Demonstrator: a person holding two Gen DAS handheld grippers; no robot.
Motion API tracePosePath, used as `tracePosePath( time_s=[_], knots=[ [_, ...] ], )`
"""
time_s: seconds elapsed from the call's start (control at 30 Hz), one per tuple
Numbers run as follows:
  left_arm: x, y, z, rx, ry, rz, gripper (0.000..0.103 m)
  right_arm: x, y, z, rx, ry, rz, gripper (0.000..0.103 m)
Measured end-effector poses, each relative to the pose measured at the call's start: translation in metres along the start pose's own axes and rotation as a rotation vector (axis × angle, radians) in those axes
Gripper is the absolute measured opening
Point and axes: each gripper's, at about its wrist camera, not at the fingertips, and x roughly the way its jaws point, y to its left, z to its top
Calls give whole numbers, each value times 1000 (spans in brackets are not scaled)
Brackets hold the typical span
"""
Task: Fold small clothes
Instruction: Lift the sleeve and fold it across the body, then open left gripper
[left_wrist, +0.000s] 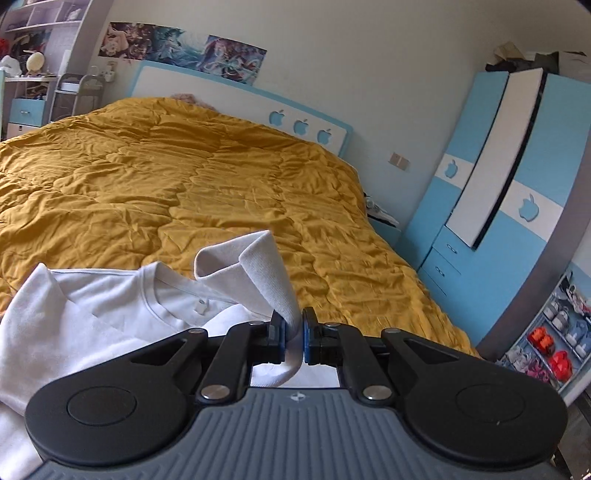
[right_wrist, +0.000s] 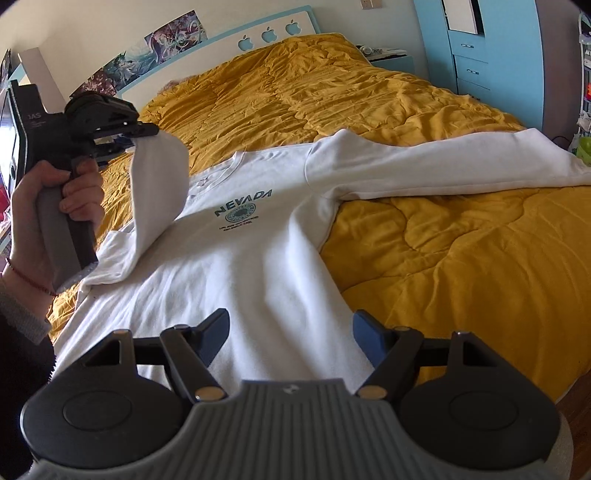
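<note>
Sleeve cuff (left_wrist: 258, 273) pinched in left tool (left_wrist: 294, 334).

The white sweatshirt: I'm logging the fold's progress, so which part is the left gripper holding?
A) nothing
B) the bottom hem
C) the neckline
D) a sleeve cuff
D: the left gripper is shut on the cuff of one sleeve of the white sweatshirt, lifted over the chest.

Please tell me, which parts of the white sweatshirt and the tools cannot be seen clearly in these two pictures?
- Sweatshirt hem: right wrist view, hidden behind the right tool.
- Right sleeve cuff: cut off by the picture edge.
- Small print under NEVADA: too small.
- Left tool pads: left wrist view, covered by the pinched cuff.
</note>
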Motion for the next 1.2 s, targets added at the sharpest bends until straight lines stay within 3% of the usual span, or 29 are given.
tracePosePath(
  time_s=[0.2,0.3,0.37,0.5,0.8,1.2],
  knots=[
    [11,-44,-28,104,54,-42,9,-6,-19,-5,50,-6,-23,70],
    [12,-58,-41,190,84,-81,15,-7,-26,-7,74,-5,-31,70],
    [8,-69,-53,230,109,-134,35,-8,-28,-6,89,-7,-33,70],
    [1,-69,-66,216,180,-200,46,-12,-28,-5,94,-17,-39,70],
    [-22,-40,-86,214,261,-147,49,-27,-12,-4,61,-48,-24,70],
    [-62,-13,-107,161,441,-48,53,-34,3,-5,48,-45,-34,70]
  ],
)
